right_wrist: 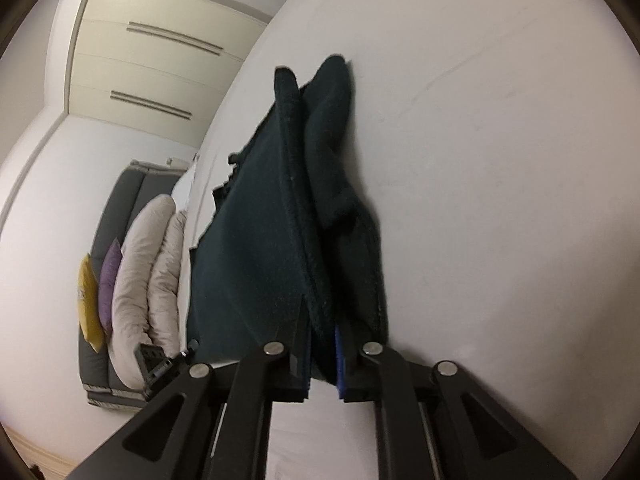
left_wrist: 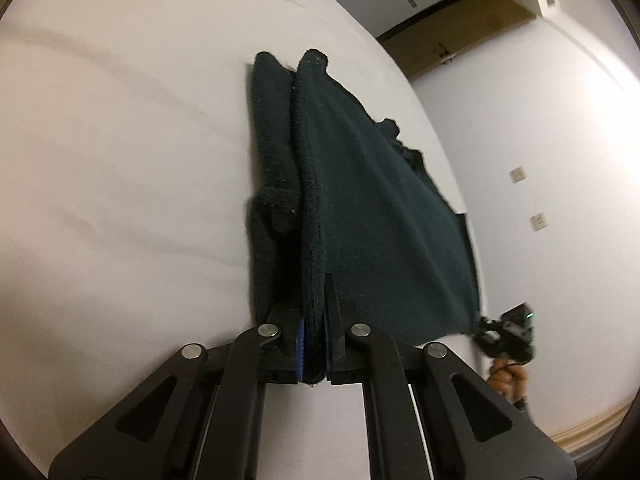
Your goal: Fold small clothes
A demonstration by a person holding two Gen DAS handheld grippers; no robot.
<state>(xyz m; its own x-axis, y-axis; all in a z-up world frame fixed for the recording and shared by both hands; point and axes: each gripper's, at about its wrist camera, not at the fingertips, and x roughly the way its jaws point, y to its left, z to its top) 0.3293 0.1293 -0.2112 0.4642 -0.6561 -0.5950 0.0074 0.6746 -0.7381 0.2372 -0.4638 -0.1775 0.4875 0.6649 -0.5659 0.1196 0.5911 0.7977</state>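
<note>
A dark green knitted garment [left_wrist: 360,200] hangs stretched over the white bed sheet [left_wrist: 120,160], with a folded part resting on the sheet. My left gripper [left_wrist: 314,320] is shut on one edge of the garment. My right gripper [right_wrist: 322,336] is shut on the opposite edge of the same garment [right_wrist: 260,248]. The right gripper also shows in the left wrist view [left_wrist: 508,336] at the garment's far corner. The left gripper shows in the right wrist view [right_wrist: 160,364] at the lower left.
The bed sheet [right_wrist: 500,200] fills most of both views. A grey sofa [right_wrist: 120,208] with white bedding [right_wrist: 140,280] and yellow and purple cushions stands beyond the bed. A wall with switches [left_wrist: 560,160] and a wooden door lie past the bed edge.
</note>
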